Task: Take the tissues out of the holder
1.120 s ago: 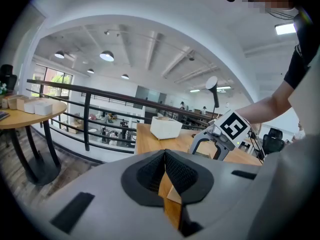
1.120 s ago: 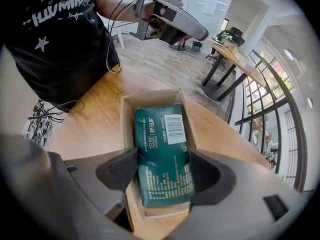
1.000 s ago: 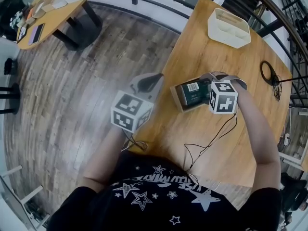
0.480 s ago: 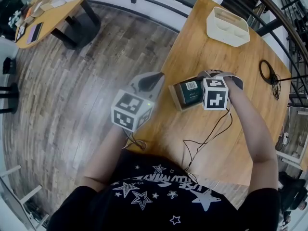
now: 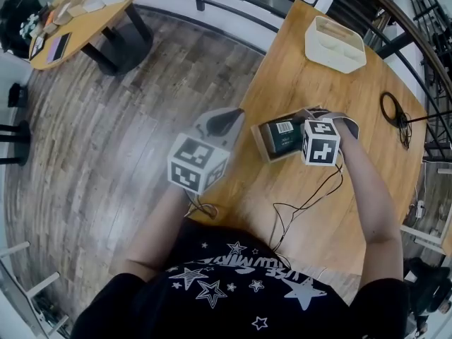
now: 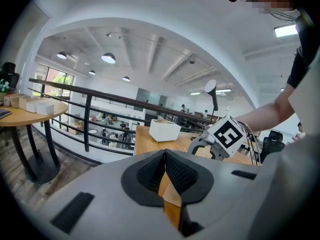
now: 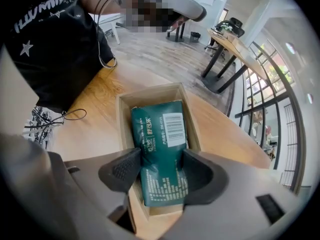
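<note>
Closing in: the jaws of your right gripper (image 7: 161,170) have just drawn inward from the wider spread of a second ago, while the hand itself has kept its place over the holder (image 7: 150,93). Your left gripper (image 6: 165,158) has hardly shifted either, parked at the left edge of the worktop (image 7: 92,109).

Right now your right gripper points straight down into the holder, its cube (image 5: 321,142) facing up at you. Between the jaws sits the pack (image 7: 161,129), green with the barcode label up, lying flat inside the open wooden holder. One pad meets each long side of the pack near one end, so you've got hold of it with the jaws fairly wide. The pack is still down in the holder, not lifted. The holder stands on the worktop near its left edge.

Your left gripper is apart from the holder, tilted a little downward. Its jaws are together at the tips with nothing between them. Only a sliver of wood shows through the gap below.

Farther across the worktop you have a white tray (image 5: 335,42) at the far corner and a coiled black cable (image 5: 394,108) off to the right, both well apart from the holder.
</note>
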`<act>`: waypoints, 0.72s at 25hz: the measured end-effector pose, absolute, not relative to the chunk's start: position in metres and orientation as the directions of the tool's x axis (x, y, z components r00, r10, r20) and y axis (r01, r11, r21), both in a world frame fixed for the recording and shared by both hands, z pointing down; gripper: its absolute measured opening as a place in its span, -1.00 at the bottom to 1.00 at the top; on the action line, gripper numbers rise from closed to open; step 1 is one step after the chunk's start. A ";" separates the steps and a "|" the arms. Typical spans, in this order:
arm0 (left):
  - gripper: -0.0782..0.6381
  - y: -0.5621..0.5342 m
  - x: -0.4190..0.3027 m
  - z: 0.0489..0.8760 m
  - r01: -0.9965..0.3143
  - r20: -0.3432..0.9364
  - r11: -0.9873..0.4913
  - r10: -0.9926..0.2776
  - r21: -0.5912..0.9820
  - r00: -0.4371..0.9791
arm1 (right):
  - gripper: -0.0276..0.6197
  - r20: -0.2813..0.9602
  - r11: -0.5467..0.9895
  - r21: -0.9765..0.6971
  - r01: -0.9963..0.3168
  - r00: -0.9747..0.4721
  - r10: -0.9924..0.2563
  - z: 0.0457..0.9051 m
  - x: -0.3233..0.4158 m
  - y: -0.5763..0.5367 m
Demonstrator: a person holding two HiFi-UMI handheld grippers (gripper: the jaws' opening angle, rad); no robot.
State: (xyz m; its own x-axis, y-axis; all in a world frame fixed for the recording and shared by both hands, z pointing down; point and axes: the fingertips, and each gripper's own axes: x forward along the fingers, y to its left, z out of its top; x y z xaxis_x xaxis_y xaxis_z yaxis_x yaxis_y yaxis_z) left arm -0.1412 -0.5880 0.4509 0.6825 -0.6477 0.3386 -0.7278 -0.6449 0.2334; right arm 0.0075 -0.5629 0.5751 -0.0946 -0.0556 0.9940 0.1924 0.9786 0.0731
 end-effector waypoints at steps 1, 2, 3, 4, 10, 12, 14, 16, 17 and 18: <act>-0.75 -0.587 -0.142 0.449 -0.728 0.336 -0.646 -0.649 0.232 0.683 | -0.08 0.993 0.979 0.079 0.189 -0.104 -0.060 0.574 0.008 -0.562; -0.74 -0.585 -0.142 0.447 -0.727 0.334 -0.647 -0.649 0.229 0.683 | -0.09 0.992 0.979 0.085 0.184 -0.113 -0.064 0.572 0.008 -0.561; -0.74 -0.583 -0.144 0.445 -0.726 0.333 -0.650 -0.649 0.225 0.684 | -0.10 0.990 0.980 0.092 0.179 -0.119 -0.072 0.571 0.008 -0.561; -0.74 -0.582 -0.145 0.443 -0.725 0.333 -0.652 -0.649 0.220 0.684 | -0.11 0.989 0.979 0.103 0.175 -0.122 -0.082 0.570 0.007 -0.560; -0.74 -0.570 -0.150 0.433 -0.728 0.328 -0.658 -0.656 0.193 0.680 | -0.12 0.981 0.965 0.181 0.188 -0.105 -0.164 0.562 0.006 -0.557; -0.74 -0.565 -0.152 0.430 -0.730 0.326 -0.659 -0.660 0.183 0.677 | -0.12 0.978 0.960 0.200 0.195 -0.094 -0.184 0.557 0.007 -0.556; -0.74 -0.561 -0.154 0.426 -0.734 0.320 -0.657 -0.667 0.175 0.673 | -0.12 0.976 0.956 0.217 0.196 -0.082 -0.204 0.550 0.010 -0.555; -0.74 -0.556 -0.156 0.421 -0.737 0.312 -0.654 -0.674 0.168 0.670 | -0.12 0.971 0.952 0.237 0.191 -0.082 -0.225 0.541 0.012 -0.553; -0.74 -0.554 -0.157 0.418 -0.738 0.308 -0.654 -0.677 0.165 0.668 | -0.12 0.968 0.950 0.249 0.187 -0.088 -0.237 0.535 0.013 -0.552; -0.74 -0.552 -0.158 0.416 -0.739 0.304 -0.653 -0.679 0.163 0.668 | -0.12 0.964 0.947 0.264 0.181 -0.096 -0.250 0.529 0.013 -0.551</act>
